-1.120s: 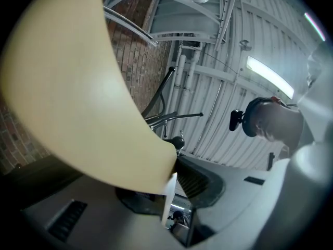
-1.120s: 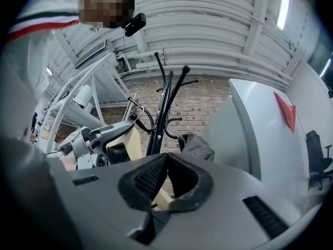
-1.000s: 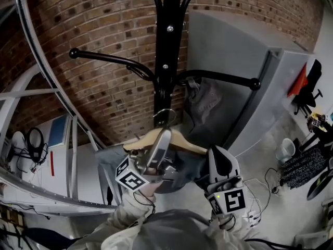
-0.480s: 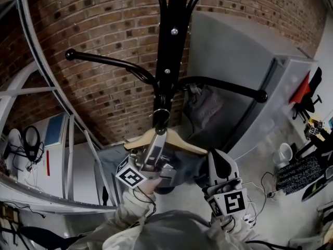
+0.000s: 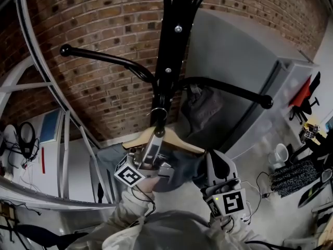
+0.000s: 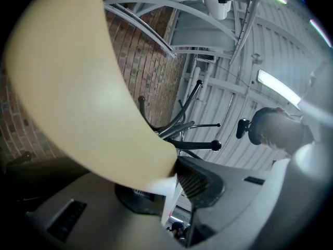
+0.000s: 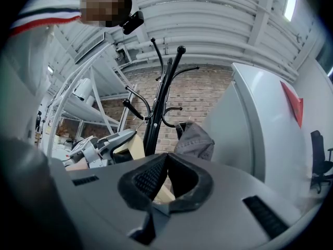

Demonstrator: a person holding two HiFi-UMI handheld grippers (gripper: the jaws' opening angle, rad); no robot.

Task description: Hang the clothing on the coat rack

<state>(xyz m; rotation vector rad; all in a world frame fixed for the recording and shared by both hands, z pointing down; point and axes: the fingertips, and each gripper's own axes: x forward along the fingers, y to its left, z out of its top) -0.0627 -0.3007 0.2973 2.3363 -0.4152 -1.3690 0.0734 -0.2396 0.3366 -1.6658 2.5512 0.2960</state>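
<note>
A black coat rack (image 5: pixel 174 51) rises against the brick wall. A wooden hanger (image 5: pixel 179 142) carries a dark grey-blue garment (image 5: pixel 179 168) just below the rack's lower arms. The hanger's metal hook (image 5: pixel 158 114) is up against the pole. My left gripper (image 5: pixel 154 142) is shut on the hanger near its neck. In the left gripper view the pale wood (image 6: pixel 83 87) fills the space between the jaws. My right gripper (image 5: pixel 218 158) stands beside the hanger's right end with its fingertips touching. A bit of the wood (image 7: pixel 164 191) shows behind the gap lower down.
A grey garment (image 5: pixel 200 105) hangs from the rack's right arm (image 5: pixel 234 90); the left arm (image 5: pixel 104 59) is bare. A tall grey cabinet (image 5: pixel 250 66) stands close on the right. White metal frames (image 5: pixel 67 139) run along the left. A cup (image 5: pixel 281 152) sits on the floor.
The hanger has risen slightly toward the rack pole, and its hook now sits against the pole. Both grippers keep their hold and spacing.
</note>
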